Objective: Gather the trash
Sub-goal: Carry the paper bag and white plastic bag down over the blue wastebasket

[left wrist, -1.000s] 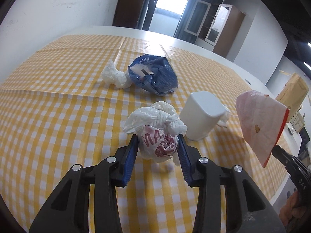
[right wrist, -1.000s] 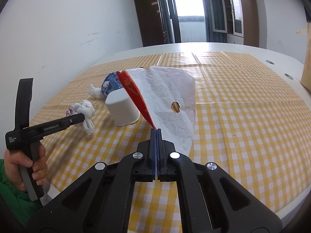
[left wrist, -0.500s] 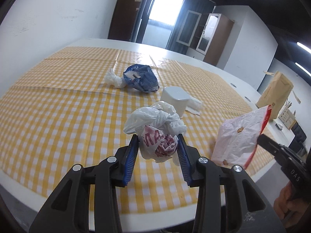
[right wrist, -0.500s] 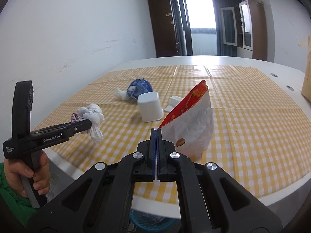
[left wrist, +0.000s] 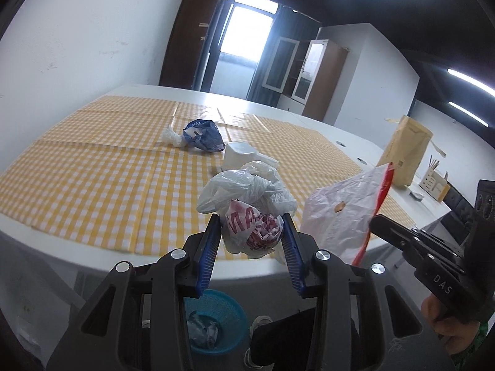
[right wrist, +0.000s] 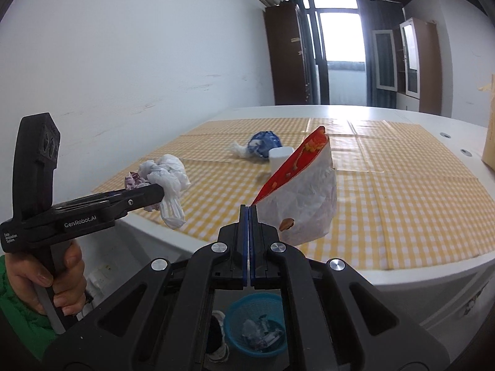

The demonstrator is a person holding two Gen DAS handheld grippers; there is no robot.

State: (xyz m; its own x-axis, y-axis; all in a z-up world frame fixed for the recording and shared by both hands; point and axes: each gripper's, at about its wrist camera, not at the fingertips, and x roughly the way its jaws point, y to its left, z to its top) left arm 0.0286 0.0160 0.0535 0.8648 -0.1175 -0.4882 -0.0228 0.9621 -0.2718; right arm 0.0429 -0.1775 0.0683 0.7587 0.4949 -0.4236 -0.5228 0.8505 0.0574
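Observation:
My left gripper (left wrist: 252, 228) is shut on a crumpled white plastic bag with red print (left wrist: 247, 207), held in the air past the table's near edge; the bag also shows in the right wrist view (right wrist: 167, 182). My right gripper (right wrist: 248, 213) is shut on a white paper bag with a red inside (right wrist: 304, 198), also seen in the left wrist view (left wrist: 346, 207). A blue basket (left wrist: 213, 321) with some trash stands on the floor below, also seen in the right wrist view (right wrist: 256, 324). A crumpled blue bag (left wrist: 202, 134) and a white cup (left wrist: 239, 156) lie on the table.
The table carries a yellow checked cloth (left wrist: 92, 167). A small white plastic wad (left wrist: 171, 136) lies beside the blue bag. A brown paper bag (left wrist: 406, 151) and a small wooden box (left wrist: 434, 184) stand at the far right. A white wall runs along the left.
Both grippers have pulled back from over the table to past its near edge, carrying their bags. The blue basket on the floor has come into view beneath them.

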